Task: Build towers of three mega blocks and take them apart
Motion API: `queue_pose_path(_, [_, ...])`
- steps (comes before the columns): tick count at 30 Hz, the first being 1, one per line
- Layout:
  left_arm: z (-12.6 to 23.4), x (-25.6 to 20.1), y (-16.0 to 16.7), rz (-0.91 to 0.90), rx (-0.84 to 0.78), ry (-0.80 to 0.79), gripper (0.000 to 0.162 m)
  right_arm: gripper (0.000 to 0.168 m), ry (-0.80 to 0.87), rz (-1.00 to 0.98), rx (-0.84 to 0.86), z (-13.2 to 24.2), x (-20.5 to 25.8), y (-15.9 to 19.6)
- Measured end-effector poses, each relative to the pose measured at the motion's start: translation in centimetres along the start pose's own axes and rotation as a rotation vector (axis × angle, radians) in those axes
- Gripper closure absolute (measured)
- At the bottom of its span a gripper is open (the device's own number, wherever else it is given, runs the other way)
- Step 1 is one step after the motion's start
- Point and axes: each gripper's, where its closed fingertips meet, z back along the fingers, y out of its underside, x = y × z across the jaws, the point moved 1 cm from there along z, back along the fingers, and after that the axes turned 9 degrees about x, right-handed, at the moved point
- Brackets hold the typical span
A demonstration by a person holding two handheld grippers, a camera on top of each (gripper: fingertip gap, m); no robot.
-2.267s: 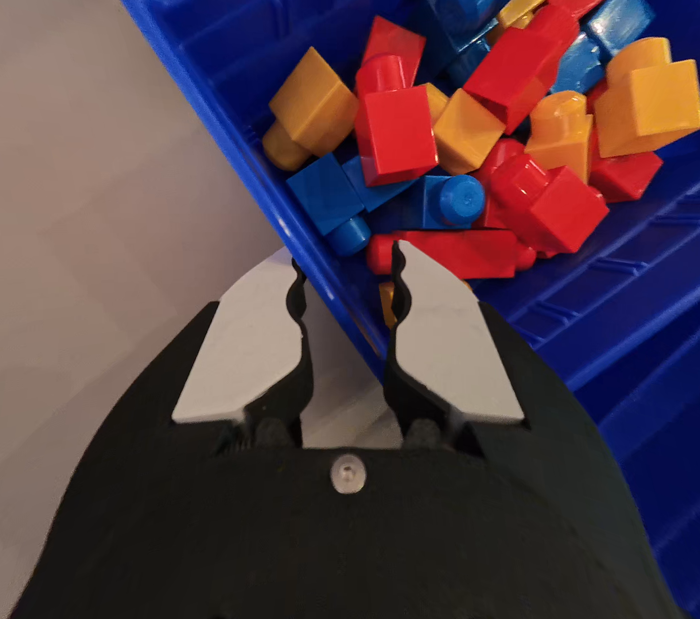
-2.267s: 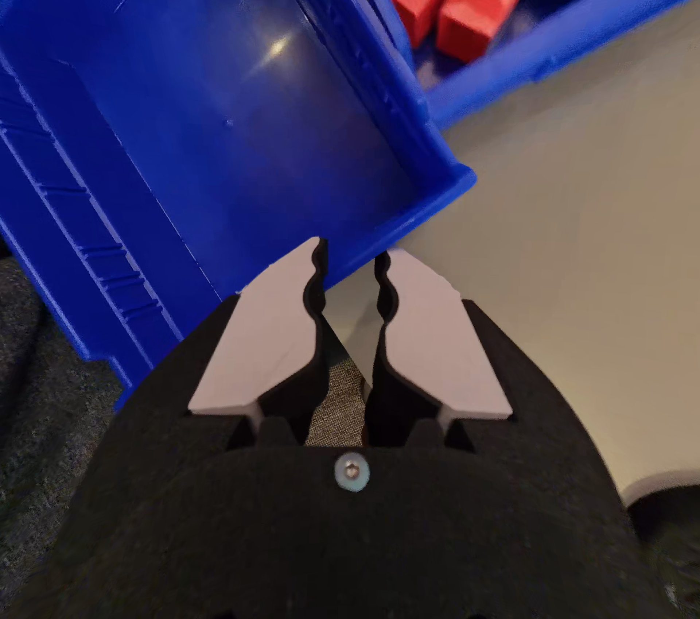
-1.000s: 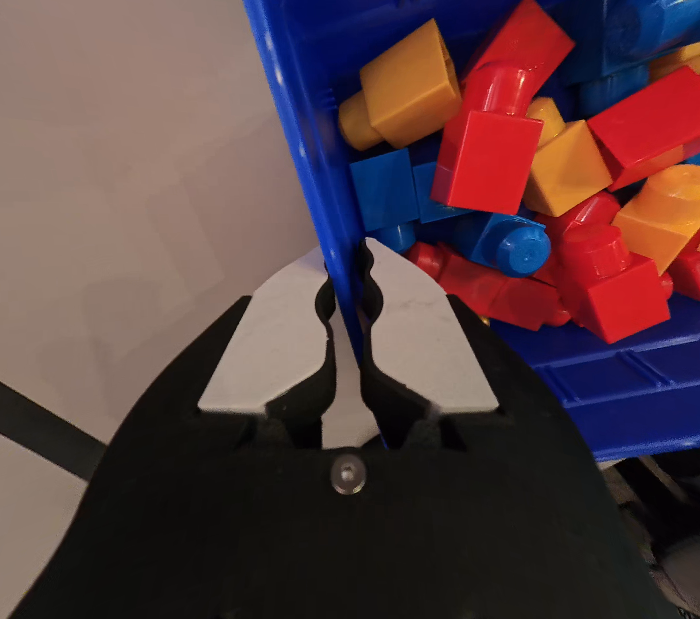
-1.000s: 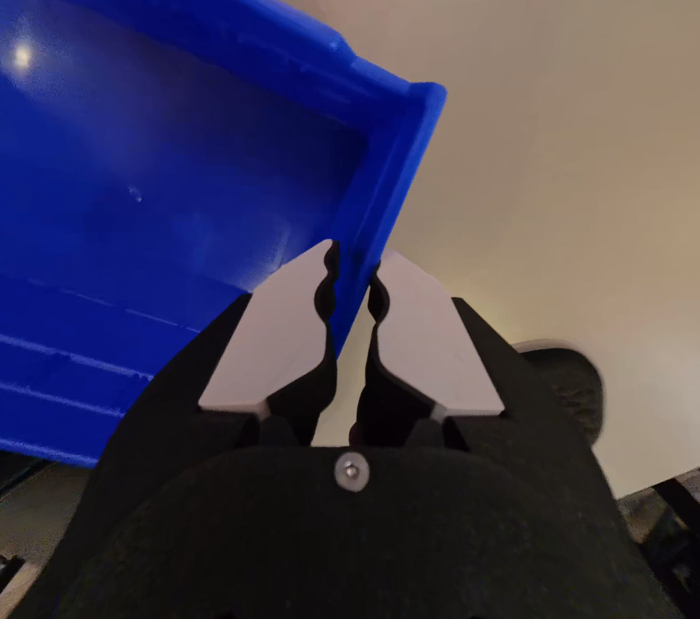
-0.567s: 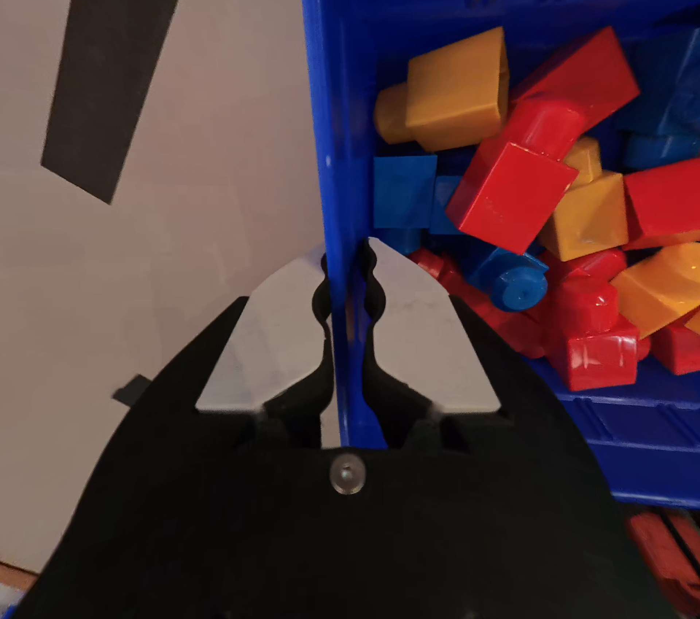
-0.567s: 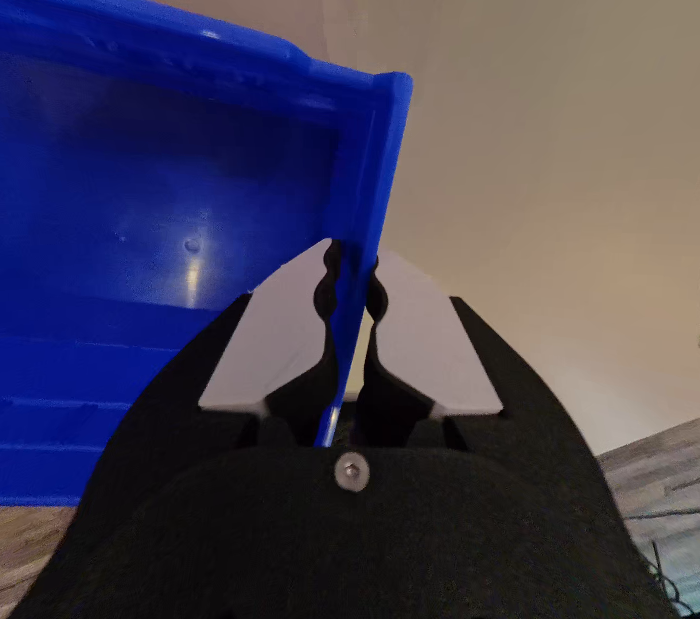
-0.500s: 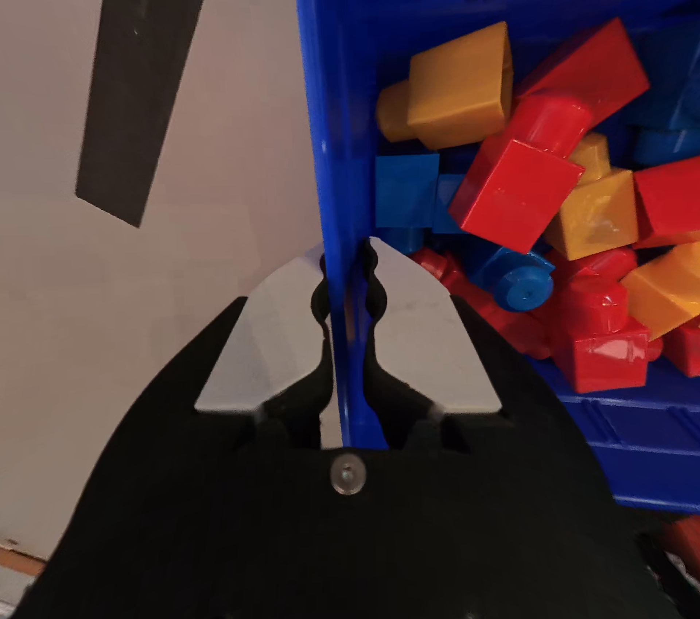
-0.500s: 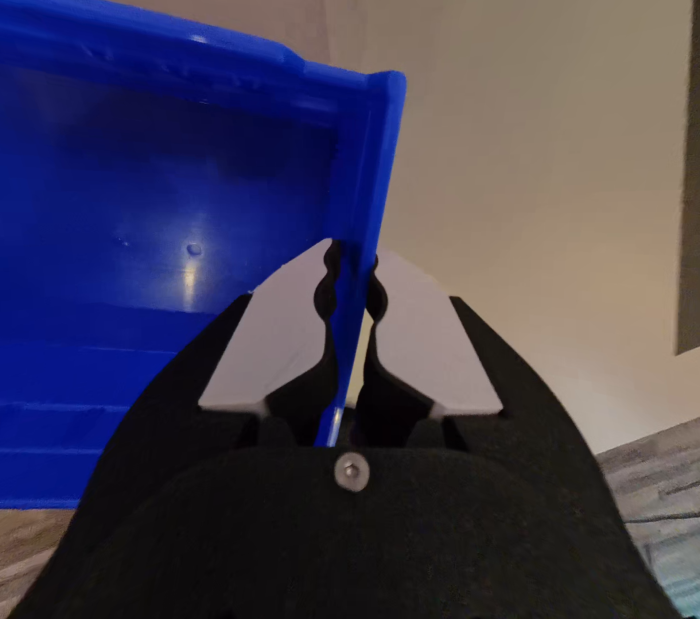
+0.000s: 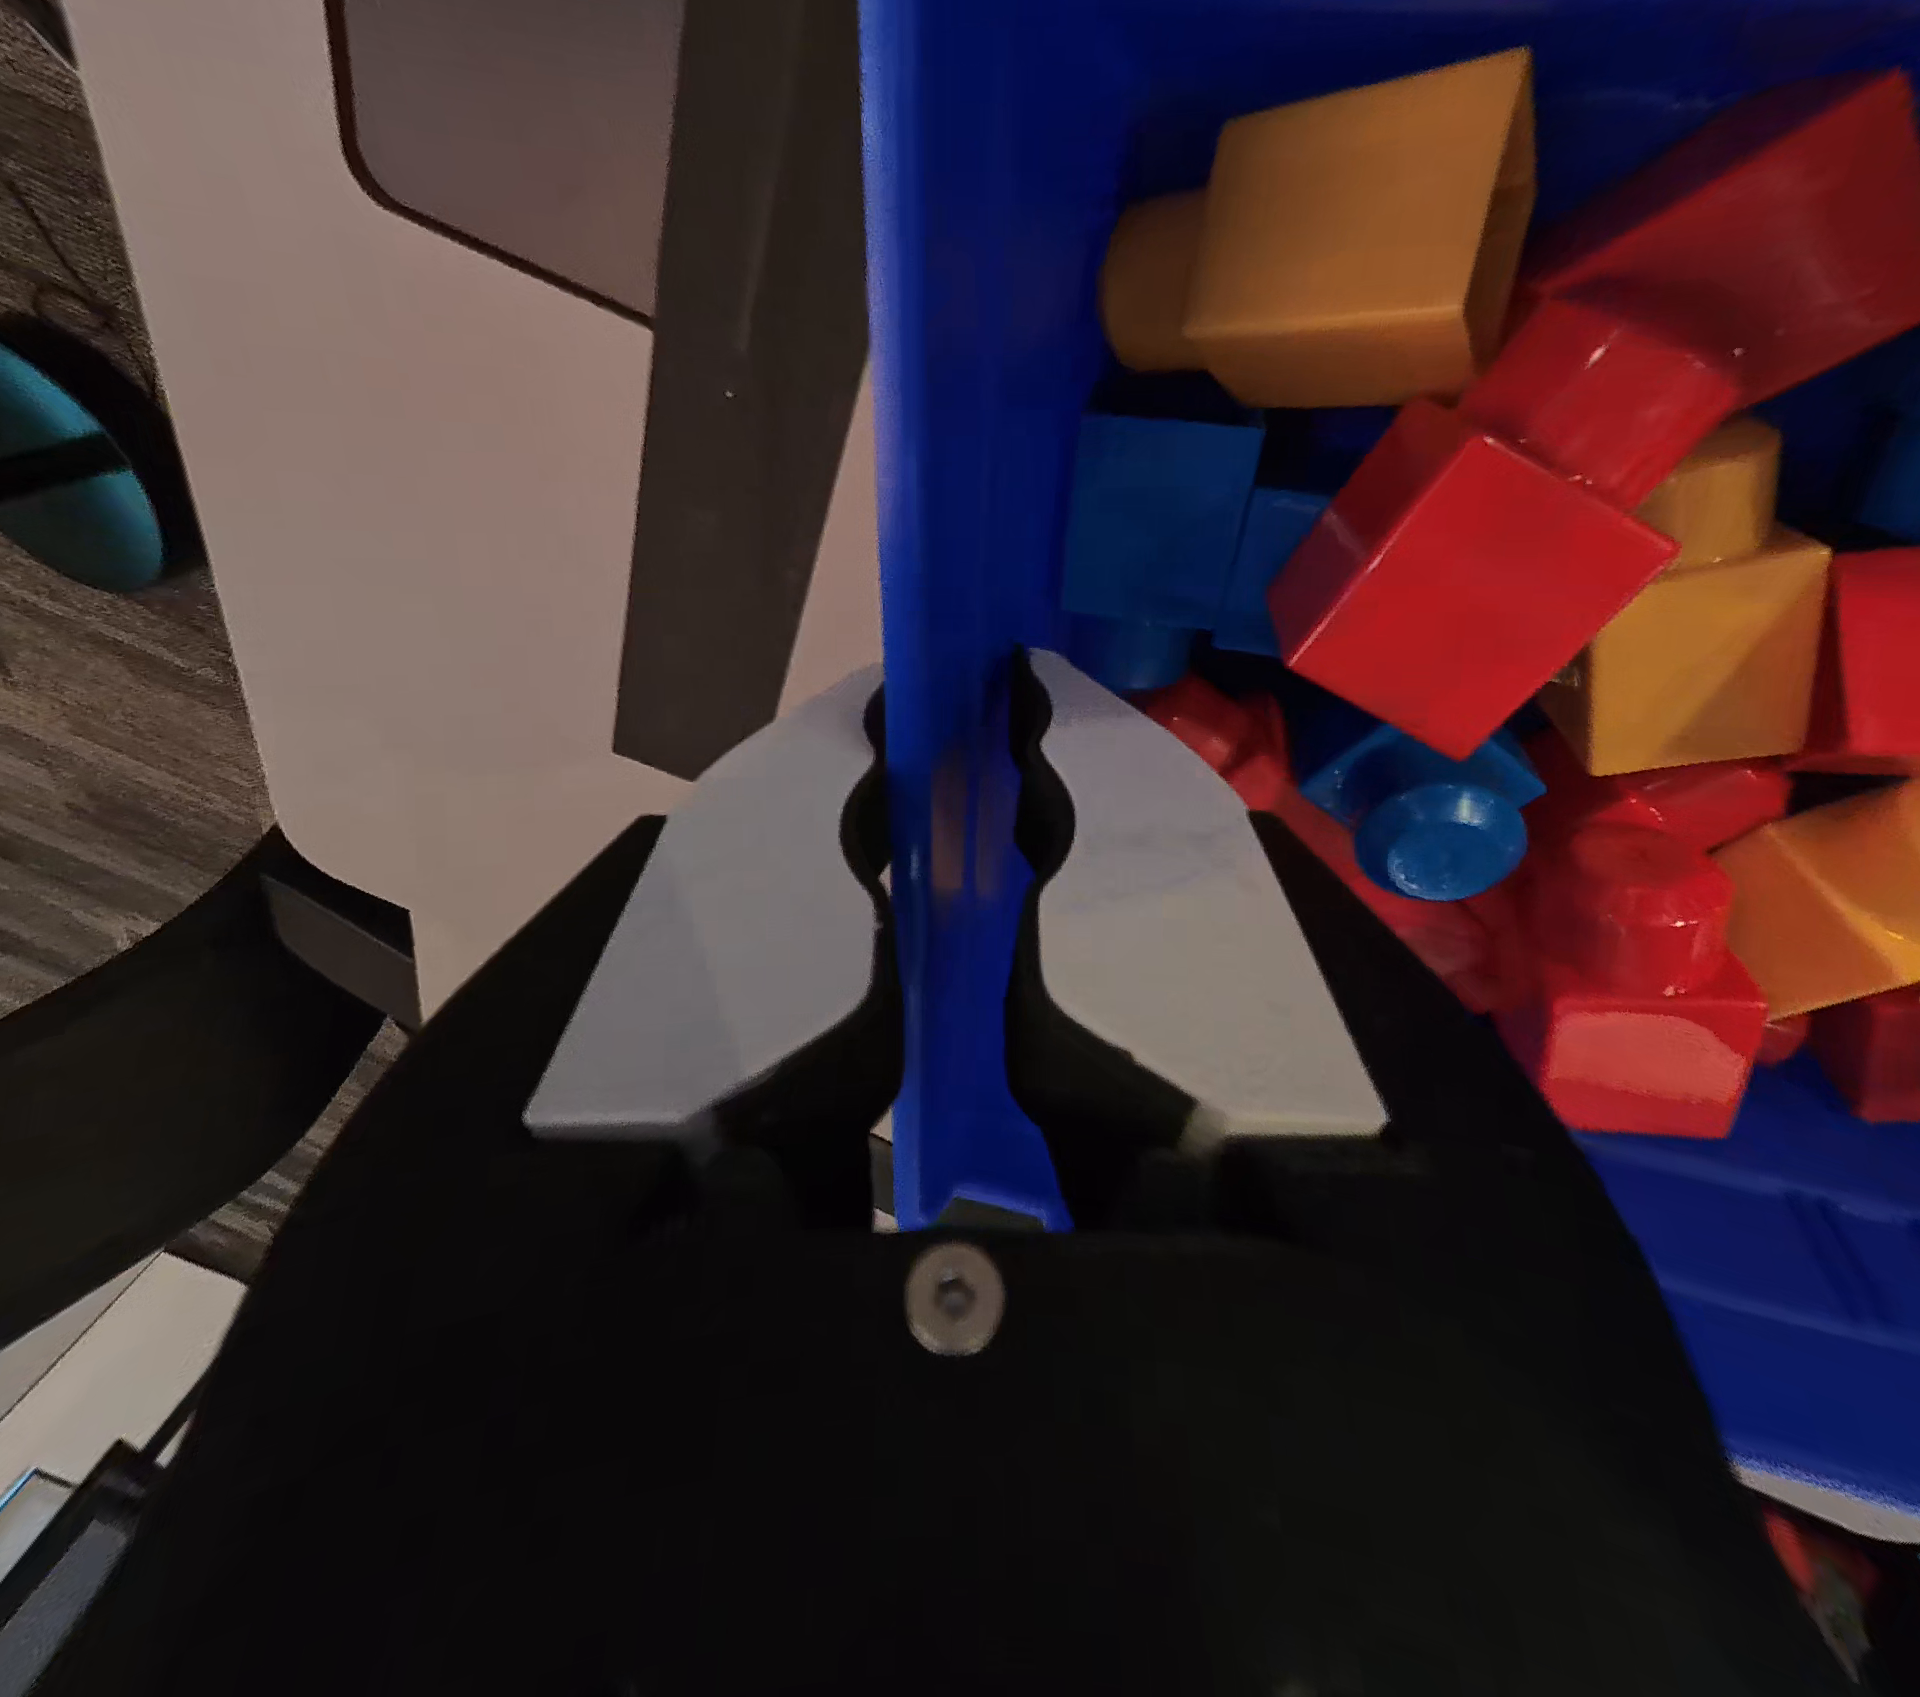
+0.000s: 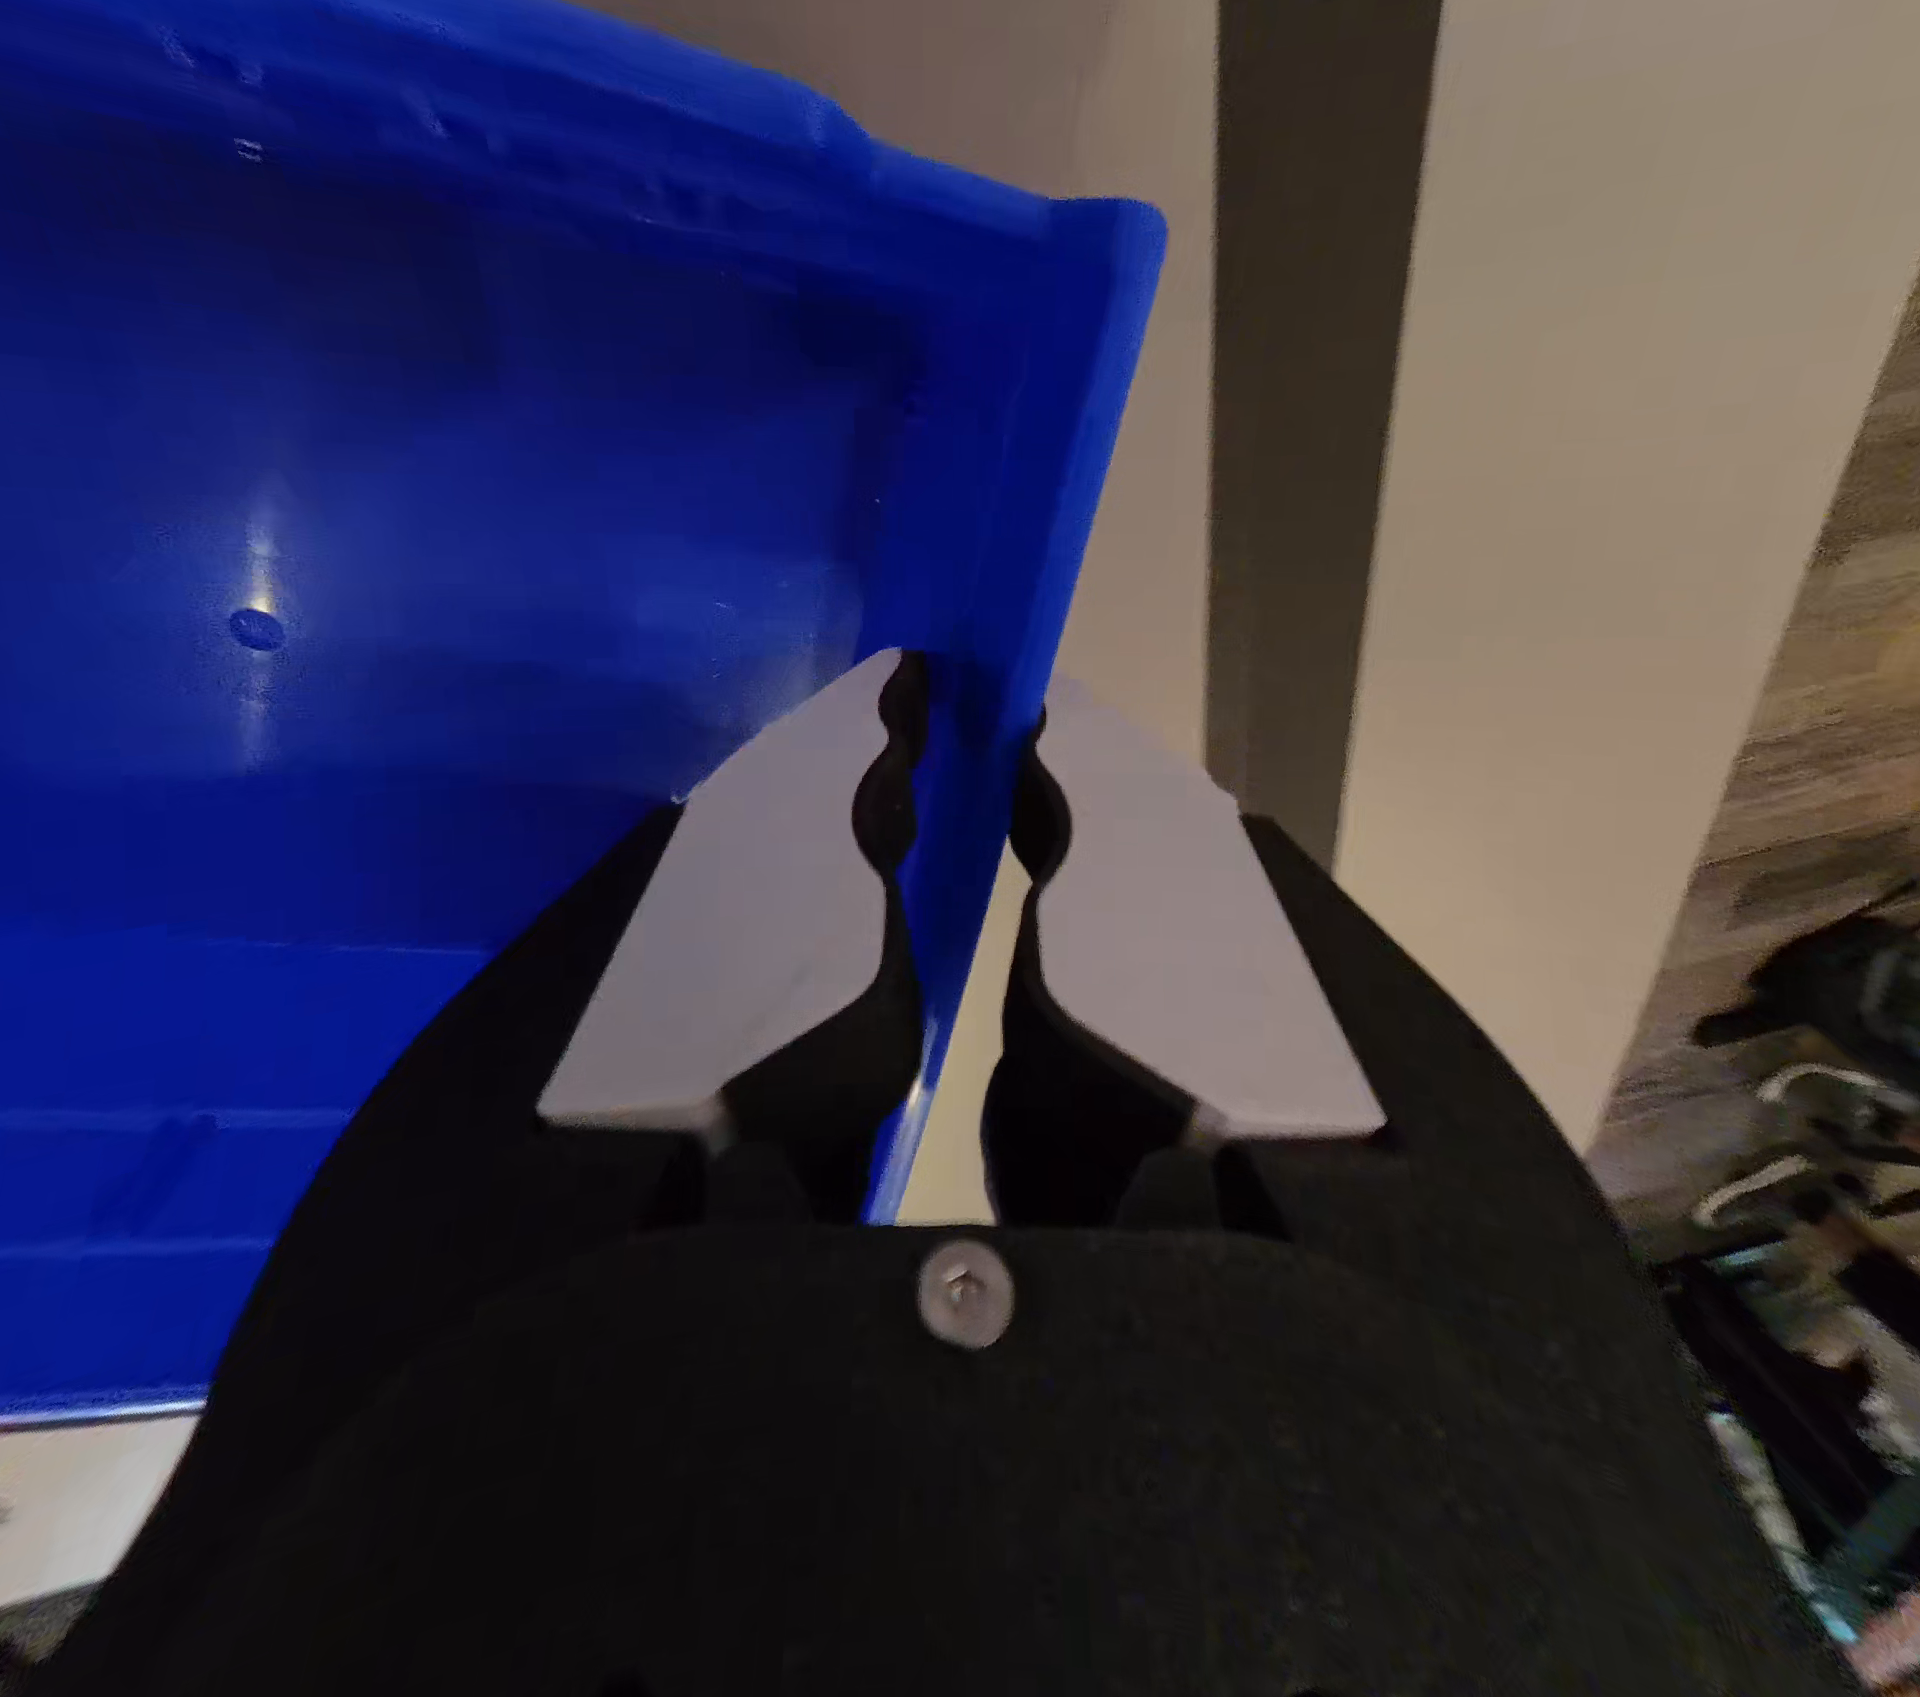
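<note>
Left wrist view: your left gripper (image 9: 951,702) is clamped on the side wall of the blue bin (image 9: 935,297), with the mega blocks (image 9: 1455,587) piled inside. Right wrist view: your right gripper (image 10: 971,691) grips the wall of an empty blue bin (image 10: 468,504).

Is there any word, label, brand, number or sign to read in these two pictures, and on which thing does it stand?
None can be read.
Blue bin held by the left gripper, with blocks inside: only moulded ribs, no writing.
Blue bin held by the right gripper: bare plastic, a small round mould mark only.
Clutter on the floor: too blurred to tell.
</note>
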Motion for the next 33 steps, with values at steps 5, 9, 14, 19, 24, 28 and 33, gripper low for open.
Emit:
queue_pose_path(5, [-0.3,1.8,-0.7,-0.018,0.003,-0.014,0.143,0.152,0.06,0.166,-0.017,-0.7,-4.1,-0.1])
queue_pose_path(9, [-0.6,3.2,-1.3,-0.042,0.003,-0.028,0.142,0.151,0.096,0.239,0.004,-1.2,-7.0,0.0])
queue_pose_path(14, [-0.9,4.9,-1.8,-0.066,0.013,-0.048,0.141,0.151,0.101,0.312,0.015,-1.6,-9.3,0.0])
queue_pose_path(19, [-1.1,6.1,-2.3,-0.077,-0.004,-0.059,0.141,0.151,0.132,0.333,0.027,-1.8,-10.7,-0.2])
queue_pose_path(24, [-1.2,6.8,-2.5,-0.07,-0.01,-0.065,0.14,0.151,0.137,0.275,-0.005,-2.0,-11.8,0.0])
queue_pose_path(28, [-1.4,7.9,-2.8,-0.06,0.0,-0.086,0.14,0.149,0.15,0.234,-0.006,-2.2,-12.9,0.6])
queue_pose_path(33, [-1.4,8.3,-3.1,-0.071,-0.011,-0.08,0.14,0.149,0.158,0.233,-0.014,-2.4,-13.3,0.5])
